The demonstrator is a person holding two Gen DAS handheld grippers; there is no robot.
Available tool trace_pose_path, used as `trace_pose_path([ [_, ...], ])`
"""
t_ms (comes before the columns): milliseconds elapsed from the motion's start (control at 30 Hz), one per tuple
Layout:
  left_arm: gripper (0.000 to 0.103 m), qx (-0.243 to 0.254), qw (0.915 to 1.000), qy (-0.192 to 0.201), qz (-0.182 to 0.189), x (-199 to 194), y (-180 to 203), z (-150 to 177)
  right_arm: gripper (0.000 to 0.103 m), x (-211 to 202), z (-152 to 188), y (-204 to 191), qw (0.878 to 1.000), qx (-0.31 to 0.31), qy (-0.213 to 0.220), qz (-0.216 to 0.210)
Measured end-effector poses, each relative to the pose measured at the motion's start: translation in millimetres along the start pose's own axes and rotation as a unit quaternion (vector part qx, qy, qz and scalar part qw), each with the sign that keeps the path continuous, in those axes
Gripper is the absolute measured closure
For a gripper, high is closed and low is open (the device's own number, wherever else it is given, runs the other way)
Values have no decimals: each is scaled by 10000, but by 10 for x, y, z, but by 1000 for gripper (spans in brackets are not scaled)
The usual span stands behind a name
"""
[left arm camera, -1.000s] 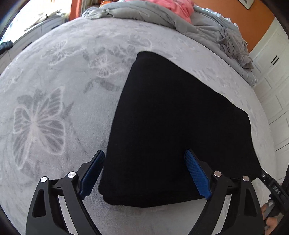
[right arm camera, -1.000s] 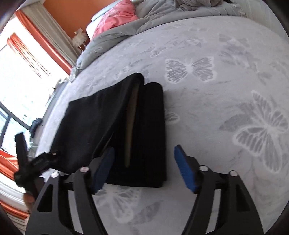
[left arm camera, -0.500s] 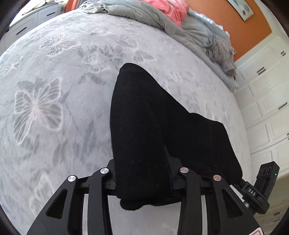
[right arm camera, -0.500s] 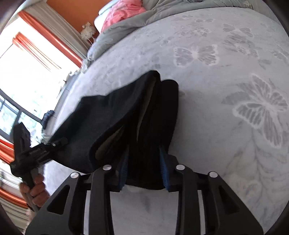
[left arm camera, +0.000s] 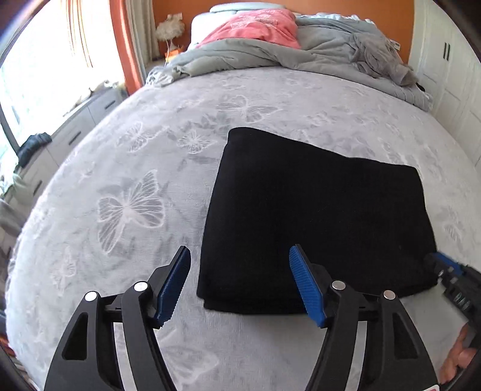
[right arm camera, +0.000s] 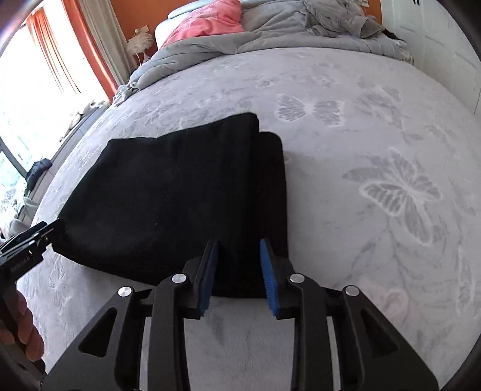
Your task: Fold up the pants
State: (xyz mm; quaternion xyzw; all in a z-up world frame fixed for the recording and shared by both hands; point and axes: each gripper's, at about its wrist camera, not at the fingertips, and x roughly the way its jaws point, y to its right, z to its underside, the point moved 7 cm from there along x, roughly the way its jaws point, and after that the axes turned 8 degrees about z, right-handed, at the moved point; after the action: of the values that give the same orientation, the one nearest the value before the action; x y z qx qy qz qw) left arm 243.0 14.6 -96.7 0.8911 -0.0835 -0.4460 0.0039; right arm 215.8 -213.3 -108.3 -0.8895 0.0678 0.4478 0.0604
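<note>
Closest in, my left gripper point(left arm camera: 240, 282) had its jaws apart and opening, with nothing pinched between the blue pads point(left arm camera: 306, 285); it hovered over the near left corner of the pants point(left arm camera: 315, 216). My right gripper point(right arm camera: 239, 275) was narrower, jaws closing, and as far as I could tell the pads weren't pressing on cloth, they just framed the near edge of the bundle without biting it.

The pants themselves lay on the grey butterfly blanket point(left arm camera: 129, 207) as a flat black rectangle, folded over at least once. From the right wrist view you could see a lower layer point(right arm camera: 272, 186) sticking out along the right side, not lined up with the top layer.

Honestly that offset was what bugged me. If I grabbed only the top layer for the next fold, the bottom strip would probably slide further out and the stack would go crooked. The plush blanket could also drag on the fabric and bunch it up.

Further back sat the crumpled grey duvet point(left arm camera: 255, 57) and a pink pillow point(left arm camera: 255, 27), well clear of everything.
</note>
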Motion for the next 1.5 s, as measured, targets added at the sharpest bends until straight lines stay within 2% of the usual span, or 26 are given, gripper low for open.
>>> trace_pose_path([
  [33,37,47,10000,63,48,-73,24,24,73,-221,-54,-15,9988,-117,381,268],
  [100,36,167,9995,250,13,-277,85,49,71,-538,-9,-3,9949,-214,815,554],
  [133,36,239,9991,359,-15,-384,91,83,71,-631,20,3,9937,-200,931,583],
  [200,35,356,9976,591,-93,-610,161,156,62,-815,202,46,9907,-140,1171,678],
  [233,31,409,9968,681,-98,-722,185,218,56,-882,328,45,9887,-175,1241,829],
  [267,24,450,9964,717,-63,-821,201,302,53,-943,464,61,9864,-204,1335,942],
  [300,22,452,9963,724,-43,-892,201,381,52,-960,553,59,9848,-269,1395,999],
  [433,17,294,9945,1010,4,-1099,160,695,49,-981,911,-101,9852,-444,1212,1124],
  [467,17,201,9944,1039,19,-1125,144,773,42,-996,964,-181,9858,-486,1223,1045],
  [500,17,128,9947,1023,48,-1108,128,821,35,-1050,1004,-235,9851,-533,1278,1022],
  [600,17,90,9968,770,218,-1018,138,916,32,-1186,1069,-379,9811,-648,1524,1004],
  [667,17,53,9961,848,235,-991,114,958,29,-1188,1096,-444,9803,-679,1565,994],
  [1033,17,190,9917,1261,-189,-872,-24,1061,27,-1027,1165,-271,9893,-13,1199,835],
  [1200,17,279,9914,1273,-138,-874,20,1070,27,-1010,1184,-324,9866,-165,1271,1009],
  [1500,17,188,9929,1159,201,-862,131,1059,27,-1007,1222,-425,9825,-455,1370,1180],
])
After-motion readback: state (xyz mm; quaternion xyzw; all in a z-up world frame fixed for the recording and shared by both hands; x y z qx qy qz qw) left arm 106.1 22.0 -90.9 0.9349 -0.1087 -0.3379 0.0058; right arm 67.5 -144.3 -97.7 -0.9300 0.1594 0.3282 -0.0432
